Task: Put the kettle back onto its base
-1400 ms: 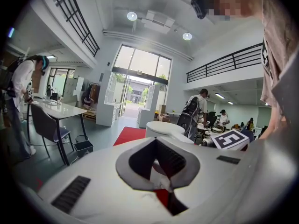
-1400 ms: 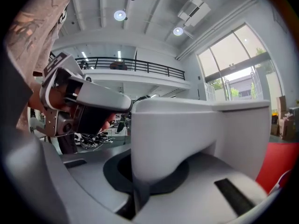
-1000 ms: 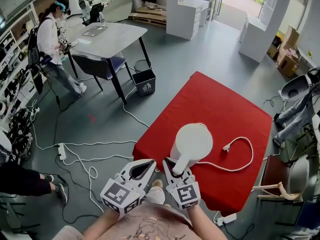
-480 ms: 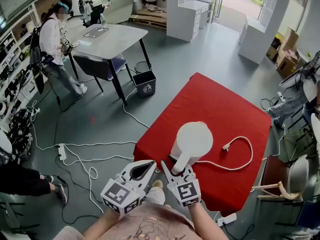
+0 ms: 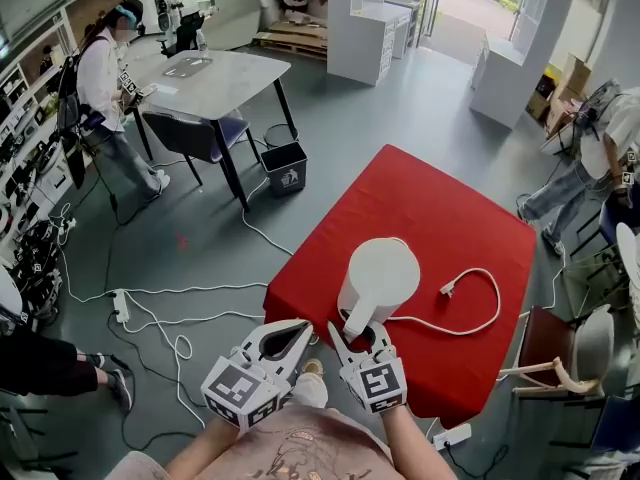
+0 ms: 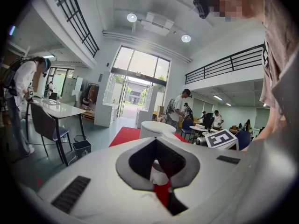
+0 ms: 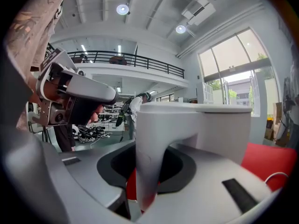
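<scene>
A white kettle (image 5: pixel 380 268) stands upright near the front edge of the red table (image 5: pixel 440 208). Its handle (image 5: pixel 356 320) points toward me. A white cord (image 5: pixel 470 323) runs out from under the kettle, and the base itself is hidden beneath the body. My right gripper (image 5: pixel 358 329) is open, its two jaws spread on either side of the handle. In the right gripper view the handle (image 7: pixel 148 162) rises between the jaws with a gap at each side. My left gripper (image 5: pixel 309 327) is shut and empty, off the table's front left corner. From there the kettle (image 6: pixel 156 127) shows ahead.
The cord ends in a loose plug (image 5: pixel 447 289) on the red cloth. Cables and a power strip (image 5: pixel 122 304) lie on the floor at left. A bin (image 5: pixel 289 164), a white table (image 5: pixel 215 78) and a chair stand beyond. Other people stand at the far left and right.
My right gripper's jaws have spread apart from the kettle's handle, which they were closed on a second ago. The kettle stays upright in the same spot. The left gripper has not moved.
</scene>
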